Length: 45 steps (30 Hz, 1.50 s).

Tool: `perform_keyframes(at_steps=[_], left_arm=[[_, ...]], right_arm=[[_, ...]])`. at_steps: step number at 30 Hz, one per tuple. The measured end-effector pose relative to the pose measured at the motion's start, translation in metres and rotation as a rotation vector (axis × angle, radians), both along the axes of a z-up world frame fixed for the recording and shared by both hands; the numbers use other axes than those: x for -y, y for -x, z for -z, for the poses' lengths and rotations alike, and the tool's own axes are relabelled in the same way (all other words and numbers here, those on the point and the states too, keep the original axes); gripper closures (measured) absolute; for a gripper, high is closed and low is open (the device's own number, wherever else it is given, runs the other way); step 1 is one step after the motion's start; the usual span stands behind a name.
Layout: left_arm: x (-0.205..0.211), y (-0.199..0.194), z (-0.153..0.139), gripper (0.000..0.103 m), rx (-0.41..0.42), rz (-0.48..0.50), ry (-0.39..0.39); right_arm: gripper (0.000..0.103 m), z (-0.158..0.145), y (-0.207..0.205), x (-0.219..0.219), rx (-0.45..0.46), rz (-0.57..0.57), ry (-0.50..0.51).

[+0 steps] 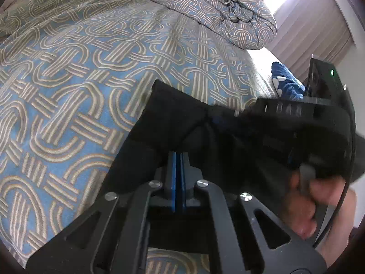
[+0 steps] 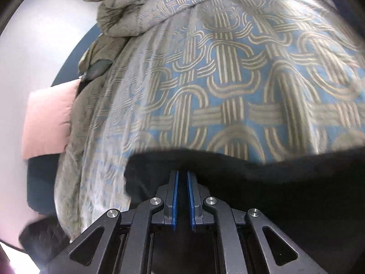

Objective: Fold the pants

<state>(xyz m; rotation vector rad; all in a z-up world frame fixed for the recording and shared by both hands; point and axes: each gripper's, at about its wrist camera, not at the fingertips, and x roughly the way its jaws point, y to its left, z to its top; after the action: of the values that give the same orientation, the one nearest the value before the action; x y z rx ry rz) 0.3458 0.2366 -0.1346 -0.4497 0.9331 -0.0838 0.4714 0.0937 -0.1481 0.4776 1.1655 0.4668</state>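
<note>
The black pants (image 1: 173,116) hang over the patterned bed cover (image 1: 75,73). My left gripper (image 1: 178,154) is shut on an edge of the pants, blue pads pressed together on the cloth. The other gripper's body (image 1: 296,118) and the hand holding it show at the right of the left wrist view, close by. In the right wrist view the pants (image 2: 262,182) stretch across the lower frame. My right gripper (image 2: 182,173) is shut on their upper edge, with a narrow gap between the blue pads filled by black cloth.
A bunched duvet of the same pattern (image 1: 219,11) lies at the far end of the bed. A dark blue cloth with white spots (image 1: 285,80) lies near the bed's right edge. A pink pillow (image 2: 48,123) sits at the left in the right wrist view.
</note>
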Motion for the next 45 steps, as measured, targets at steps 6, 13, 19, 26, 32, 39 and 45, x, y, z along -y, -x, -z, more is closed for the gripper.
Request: perform_keyframes(at_steps=[6, 13, 19, 26, 32, 39, 45], left_arm=[[0.001, -0.005, -0.011, 0.097, -0.023, -0.009, -0.023], [0.033, -0.02, -0.043, 0.095, 0.019, 0.021, -0.144], [0.06, -0.035, -0.042, 0.09, 0.013, 0.037, -0.255], [0.06, -0.057, -0.019, 0.09, -0.033, -0.005, -0.319], [0.052, -0.068, -0.019, 0.089, -0.029, -0.036, -0.428], [0.037, -0.025, -0.069, 0.064, 0.042, -0.096, -0.467], [0.014, 0.031, -0.094, 0.053, 0.056, -0.131, -0.364]], right_arm=[[0.093, -0.035, -0.003, 0.022, 0.063, 0.004, -0.082], [0.089, -0.062, 0.047, 0.093, 0.132, 0.048, 0.004], [0.089, -0.042, 0.062, 0.135, 0.118, 0.104, 0.036], [0.089, -0.015, 0.047, 0.127, 0.103, 0.097, 0.101], [0.09, -0.007, 0.022, 0.134, 0.101, 0.151, 0.062], [0.082, -0.055, 0.048, 0.167, 0.155, 0.177, 0.028], [0.06, -0.095, 0.117, 0.229, 0.206, 0.21, 0.038]])
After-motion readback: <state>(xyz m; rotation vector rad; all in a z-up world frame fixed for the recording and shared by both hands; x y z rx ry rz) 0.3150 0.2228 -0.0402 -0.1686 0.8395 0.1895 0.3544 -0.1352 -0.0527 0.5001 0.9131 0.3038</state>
